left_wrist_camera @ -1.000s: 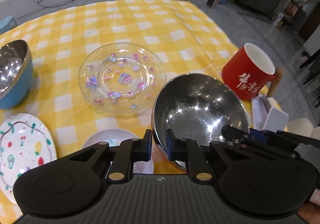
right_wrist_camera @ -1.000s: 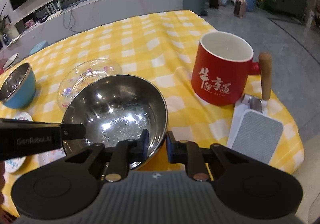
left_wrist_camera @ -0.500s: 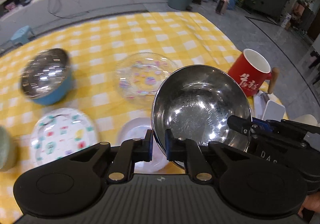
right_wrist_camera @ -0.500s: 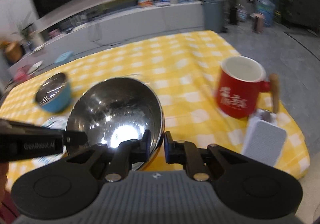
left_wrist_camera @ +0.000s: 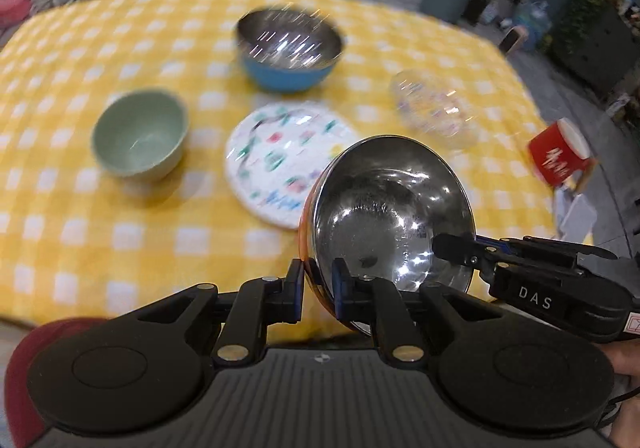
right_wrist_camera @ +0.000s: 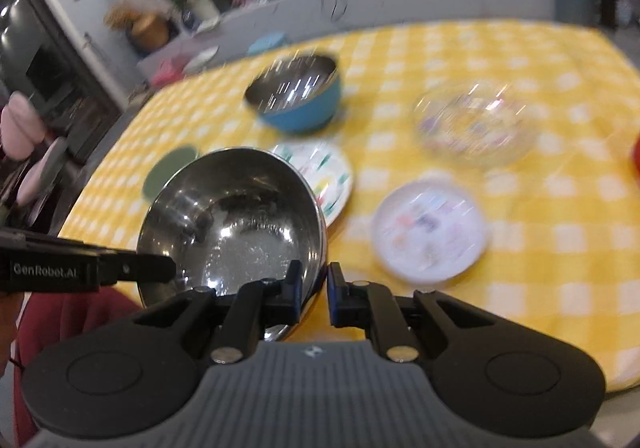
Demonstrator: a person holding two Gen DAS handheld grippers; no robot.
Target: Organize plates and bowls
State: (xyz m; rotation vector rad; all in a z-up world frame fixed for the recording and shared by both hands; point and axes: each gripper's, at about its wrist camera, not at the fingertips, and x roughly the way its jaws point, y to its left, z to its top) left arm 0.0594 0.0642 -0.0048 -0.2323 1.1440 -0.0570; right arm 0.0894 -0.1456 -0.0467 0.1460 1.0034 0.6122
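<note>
Your left gripper (left_wrist_camera: 318, 282) is clamped on the near rim of the steel bowl (left_wrist_camera: 388, 215), and your right gripper (right_wrist_camera: 312, 288) pinches the same rim from the other side; the fingers of both stand narrow. The bowl hangs tilted above the yellow checked tablecloth (left_wrist_camera: 120, 228), in front of the patterned plate (left_wrist_camera: 280, 163). The green bowl (left_wrist_camera: 140, 133), blue bowl (left_wrist_camera: 288, 47) and glass plate (left_wrist_camera: 434, 107) sit farther off, blurred.
</note>
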